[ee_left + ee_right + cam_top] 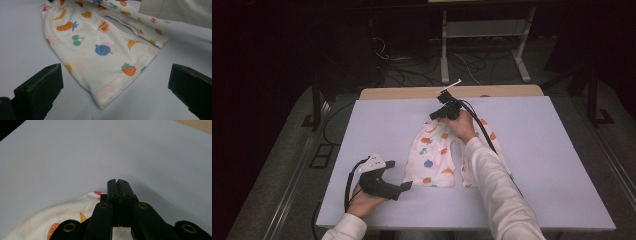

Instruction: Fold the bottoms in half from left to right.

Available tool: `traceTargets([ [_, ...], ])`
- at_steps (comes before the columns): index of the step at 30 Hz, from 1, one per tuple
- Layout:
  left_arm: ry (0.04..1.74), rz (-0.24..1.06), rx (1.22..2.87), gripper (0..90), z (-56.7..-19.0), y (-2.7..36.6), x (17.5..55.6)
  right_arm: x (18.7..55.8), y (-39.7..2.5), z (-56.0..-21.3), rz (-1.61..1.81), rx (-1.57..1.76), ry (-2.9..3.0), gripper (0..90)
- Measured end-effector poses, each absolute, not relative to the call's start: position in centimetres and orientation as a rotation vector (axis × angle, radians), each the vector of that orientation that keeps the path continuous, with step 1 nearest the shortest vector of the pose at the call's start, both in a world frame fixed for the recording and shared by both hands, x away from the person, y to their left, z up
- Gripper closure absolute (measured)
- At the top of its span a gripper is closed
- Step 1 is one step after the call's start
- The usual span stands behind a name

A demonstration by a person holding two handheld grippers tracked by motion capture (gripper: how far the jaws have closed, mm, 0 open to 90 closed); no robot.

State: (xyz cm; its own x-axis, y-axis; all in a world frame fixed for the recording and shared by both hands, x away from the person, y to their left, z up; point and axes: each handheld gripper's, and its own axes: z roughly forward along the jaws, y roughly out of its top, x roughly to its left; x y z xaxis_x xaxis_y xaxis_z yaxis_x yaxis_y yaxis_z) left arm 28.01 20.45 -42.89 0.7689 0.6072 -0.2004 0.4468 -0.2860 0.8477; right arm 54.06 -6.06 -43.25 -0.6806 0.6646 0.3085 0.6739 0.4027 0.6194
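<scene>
The work looks only begun: the right gripper [435,115], jaws pressed together, seems to pinch the far edge (waistband) of the shorts [432,160], while the left gripper [398,175] waits with jaws spread near the left leg hem, holding nothing. The shorts lie flat in the middle of the desk [377,125], white with coloured fruit prints, both legs pointing near, not yet folded.

Overhead light is brightening the white surface [377,130] evenly while surroundings are sinking into darkness; near jaws are blurring softly.
</scene>
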Motion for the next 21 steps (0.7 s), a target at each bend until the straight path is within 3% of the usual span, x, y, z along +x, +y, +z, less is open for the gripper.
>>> traceTargets([
  [21,1.019,0.099,1.994,7.4,-43.3,20.7,30.9,51.9,-7.3,-42.6,-1.263,-1.262,-2.624,88.4],
])
